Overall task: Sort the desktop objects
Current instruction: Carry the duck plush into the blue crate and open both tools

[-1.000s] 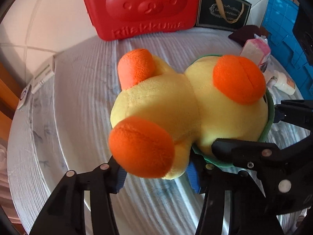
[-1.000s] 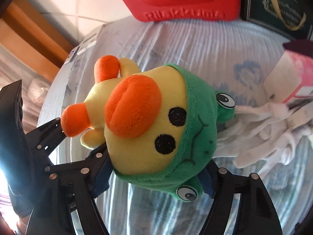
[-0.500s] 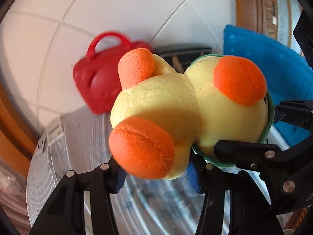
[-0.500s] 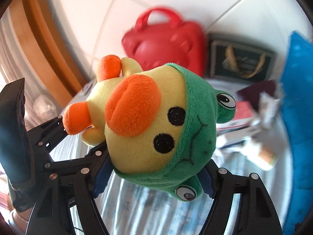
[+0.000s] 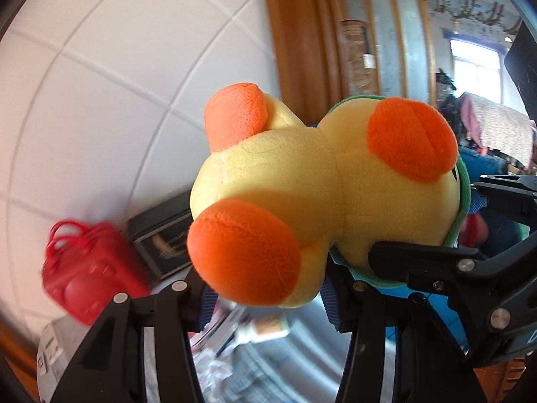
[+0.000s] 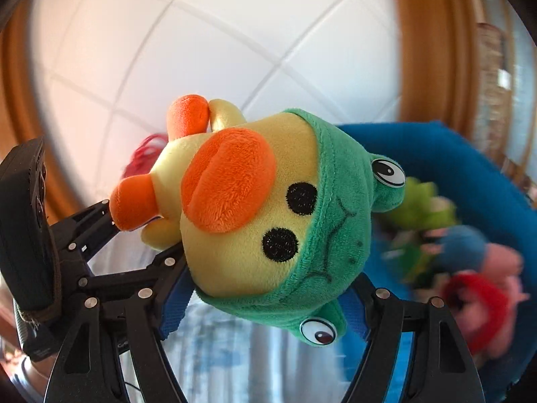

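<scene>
A yellow plush duck (image 5: 319, 184) with orange feet and beak and a green frog hood (image 6: 335, 201) hangs in the air, carried by both grippers. My left gripper (image 5: 268, 302) is shut on its body just behind the near orange foot. My right gripper (image 6: 265, 309) is shut on its head, one blue pad on each side of the hood. Each gripper shows in the other's view: the right gripper (image 5: 426, 225) on the right, the left gripper (image 6: 141, 231) on the left. The duck hides most of the table beneath.
A blue crate (image 6: 453, 154) on the right holds several plush toys (image 6: 470, 295), blurred. A red bag (image 5: 84, 275) and a black box (image 5: 161, 235) stand against the white tiled wall. The striped tablecloth (image 5: 302, 369) lies below, and a wooden door frame (image 5: 302, 50) behind.
Both grippers have lifted the duck well off the table and swung it right. The red bag slid down and left in view, and the blue crate with toys came into sight.
</scene>
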Demonstrator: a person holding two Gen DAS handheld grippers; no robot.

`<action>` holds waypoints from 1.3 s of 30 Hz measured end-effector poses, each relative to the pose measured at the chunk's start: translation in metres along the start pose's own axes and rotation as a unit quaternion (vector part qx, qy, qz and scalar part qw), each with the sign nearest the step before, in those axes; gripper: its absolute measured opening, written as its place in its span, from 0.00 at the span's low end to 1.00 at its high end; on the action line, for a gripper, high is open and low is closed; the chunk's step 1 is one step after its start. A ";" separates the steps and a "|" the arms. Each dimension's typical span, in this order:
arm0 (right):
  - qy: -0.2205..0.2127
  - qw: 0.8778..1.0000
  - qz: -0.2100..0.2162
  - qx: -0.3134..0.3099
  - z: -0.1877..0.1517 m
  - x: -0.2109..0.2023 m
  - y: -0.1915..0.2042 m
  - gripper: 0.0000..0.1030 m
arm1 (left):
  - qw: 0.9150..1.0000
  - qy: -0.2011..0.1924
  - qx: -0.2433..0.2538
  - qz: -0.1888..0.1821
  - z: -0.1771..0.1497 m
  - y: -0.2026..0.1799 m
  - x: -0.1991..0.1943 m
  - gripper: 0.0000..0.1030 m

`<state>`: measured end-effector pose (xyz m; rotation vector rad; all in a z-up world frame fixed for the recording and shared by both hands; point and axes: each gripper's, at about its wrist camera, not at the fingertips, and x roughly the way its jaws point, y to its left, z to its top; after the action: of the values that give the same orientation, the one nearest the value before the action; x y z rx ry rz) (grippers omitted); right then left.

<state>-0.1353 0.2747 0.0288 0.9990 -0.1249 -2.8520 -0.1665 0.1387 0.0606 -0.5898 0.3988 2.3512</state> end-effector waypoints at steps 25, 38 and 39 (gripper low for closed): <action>0.032 0.984 -0.079 0.159 -0.013 -0.029 -0.253 0.87 | 0.985 0.114 0.097 -0.091 0.075 -0.179 0.120 0.56; -0.004 0.982 -0.144 0.125 -0.016 -0.056 -0.225 1.00 | 0.997 0.013 0.070 -0.022 0.052 -0.143 0.040 0.78; -0.008 0.982 -0.148 0.115 -0.018 -0.059 -0.217 1.00 | 0.998 0.001 0.063 -0.016 0.049 -0.139 0.032 0.78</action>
<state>-0.0965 0.4970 0.0258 1.1202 -0.3426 -3.1735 -0.1091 0.2781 0.0683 -0.5343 0.5310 2.2761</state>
